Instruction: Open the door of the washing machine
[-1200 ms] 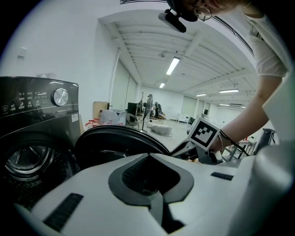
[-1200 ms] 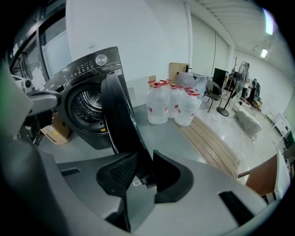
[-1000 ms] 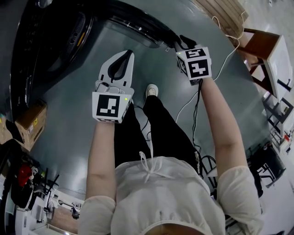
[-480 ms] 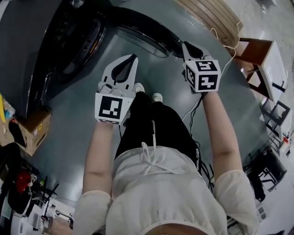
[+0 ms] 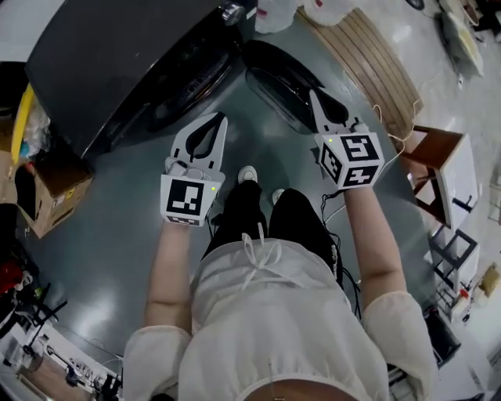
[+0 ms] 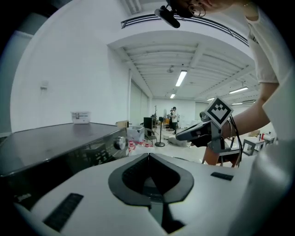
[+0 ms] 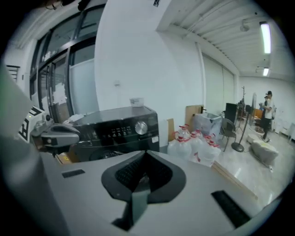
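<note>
Head view overhead, all 3 share washing machine (image 5: 117, 59)

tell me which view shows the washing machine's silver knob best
The right gripper view: the knob faces the camera on the washing machine's front panel, unblocked. The left gripper view shows it smaller and from the side. The head view catches it only from above, near the top edge.

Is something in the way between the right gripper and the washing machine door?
Nothing visible is. In the head view the right gripper lies close beside the door, which looks swung open, nothing between them.
</note>
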Tool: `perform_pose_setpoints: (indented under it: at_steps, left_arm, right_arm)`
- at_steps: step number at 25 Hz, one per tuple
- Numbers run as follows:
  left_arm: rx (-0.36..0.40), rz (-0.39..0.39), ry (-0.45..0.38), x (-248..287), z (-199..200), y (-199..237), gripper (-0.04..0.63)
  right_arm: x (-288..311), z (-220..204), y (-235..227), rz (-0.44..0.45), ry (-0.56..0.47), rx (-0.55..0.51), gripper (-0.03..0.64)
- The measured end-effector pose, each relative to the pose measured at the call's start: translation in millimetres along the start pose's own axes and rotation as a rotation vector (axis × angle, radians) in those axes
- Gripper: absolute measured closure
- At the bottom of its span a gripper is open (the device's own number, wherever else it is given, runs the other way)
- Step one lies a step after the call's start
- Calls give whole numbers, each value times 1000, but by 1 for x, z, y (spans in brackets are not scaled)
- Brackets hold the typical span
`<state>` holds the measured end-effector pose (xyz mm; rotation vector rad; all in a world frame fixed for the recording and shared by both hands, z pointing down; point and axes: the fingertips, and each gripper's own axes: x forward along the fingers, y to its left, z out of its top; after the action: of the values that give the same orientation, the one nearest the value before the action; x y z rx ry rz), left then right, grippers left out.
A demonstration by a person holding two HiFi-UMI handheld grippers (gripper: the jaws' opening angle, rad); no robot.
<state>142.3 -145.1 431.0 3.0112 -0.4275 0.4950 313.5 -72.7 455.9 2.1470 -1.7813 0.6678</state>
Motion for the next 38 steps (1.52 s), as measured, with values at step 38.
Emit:
perform_pose_setpoints:
  at_steps: [38]
  left_arm:
    - [-61, 785, -148, -287, 154, -78, 574]
  right_arm:
    - [-192, 165, 166, 583, -436, -363, 615]
